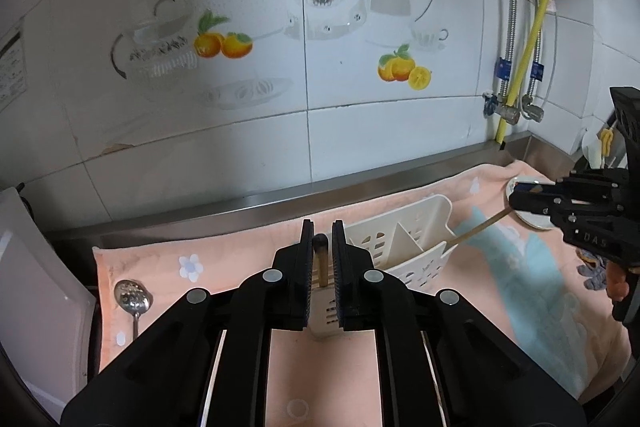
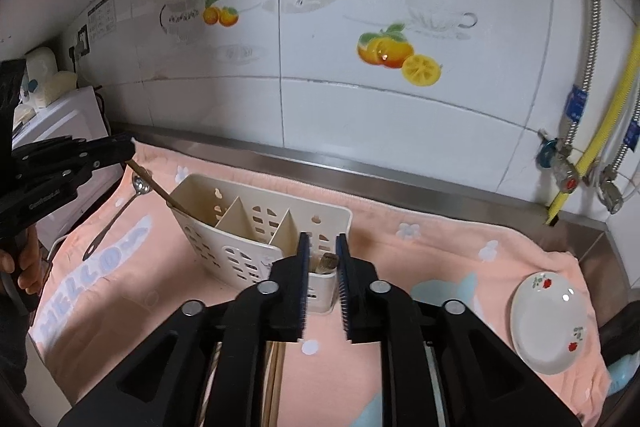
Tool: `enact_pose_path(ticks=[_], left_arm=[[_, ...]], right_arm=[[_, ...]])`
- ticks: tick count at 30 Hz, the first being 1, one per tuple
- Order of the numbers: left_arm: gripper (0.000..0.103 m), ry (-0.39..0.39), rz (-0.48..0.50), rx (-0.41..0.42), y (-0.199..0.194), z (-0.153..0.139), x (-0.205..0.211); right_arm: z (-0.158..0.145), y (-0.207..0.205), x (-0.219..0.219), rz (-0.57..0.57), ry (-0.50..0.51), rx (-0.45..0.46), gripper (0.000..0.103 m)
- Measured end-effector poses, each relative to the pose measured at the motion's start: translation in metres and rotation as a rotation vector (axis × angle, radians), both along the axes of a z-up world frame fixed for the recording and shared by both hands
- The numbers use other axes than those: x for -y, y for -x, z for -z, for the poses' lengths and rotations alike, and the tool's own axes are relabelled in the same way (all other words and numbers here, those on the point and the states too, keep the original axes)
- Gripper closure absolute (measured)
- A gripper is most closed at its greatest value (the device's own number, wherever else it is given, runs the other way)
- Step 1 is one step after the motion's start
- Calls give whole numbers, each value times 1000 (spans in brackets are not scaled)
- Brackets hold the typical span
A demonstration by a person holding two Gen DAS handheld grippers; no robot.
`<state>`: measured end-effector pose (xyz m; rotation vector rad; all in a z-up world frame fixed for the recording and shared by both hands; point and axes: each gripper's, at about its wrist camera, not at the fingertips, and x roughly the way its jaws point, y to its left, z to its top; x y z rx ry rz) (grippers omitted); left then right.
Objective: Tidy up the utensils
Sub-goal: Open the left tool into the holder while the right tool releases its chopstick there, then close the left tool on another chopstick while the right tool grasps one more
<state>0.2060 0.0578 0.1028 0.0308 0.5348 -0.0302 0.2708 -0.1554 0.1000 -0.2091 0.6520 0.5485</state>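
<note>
A cream plastic utensil holder [image 1: 404, 247] [image 2: 256, 227] with three compartments lies tilted on the pink towel. My left gripper [image 1: 322, 267] [image 2: 120, 151] is shut on a wooden chopstick [image 1: 320, 261] [image 2: 154, 185] whose far end rests in the holder's left compartment. My right gripper [image 2: 322, 267] [image 1: 520, 199] is shut on another chopstick [image 2: 326, 263] [image 1: 478, 229] that reaches into the right compartment. A slotted metal spoon [image 1: 132, 297] [image 2: 120, 211] lies on the towel left of the holder.
A white saucer [image 2: 554, 323] [image 1: 528, 219] with red flowers sits on the towel [image 2: 420, 259] at the right. A steel ledge and tiled wall [image 1: 308, 131] stand behind. Pipes and valves [image 2: 576, 171] are at the back right. A white appliance [image 2: 60, 123] stands at the left.
</note>
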Motion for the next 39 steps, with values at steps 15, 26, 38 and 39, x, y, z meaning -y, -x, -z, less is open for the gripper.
enact_pose_path(ticks=[15,26,38,39], left_arm=[[84,57,111,-133,79,71,18],[84,147,175,-341,95,156,19],[84,179,182,-421,95,192,22],[84,180,183,-424,95,194,22]], right_arm=[[9,81,33,16,-50,77,61],[62,125,42,61,-35,28,52],[99,136,52,93,-59,-72,50],[101,136,52,95,-60,-76,50]])
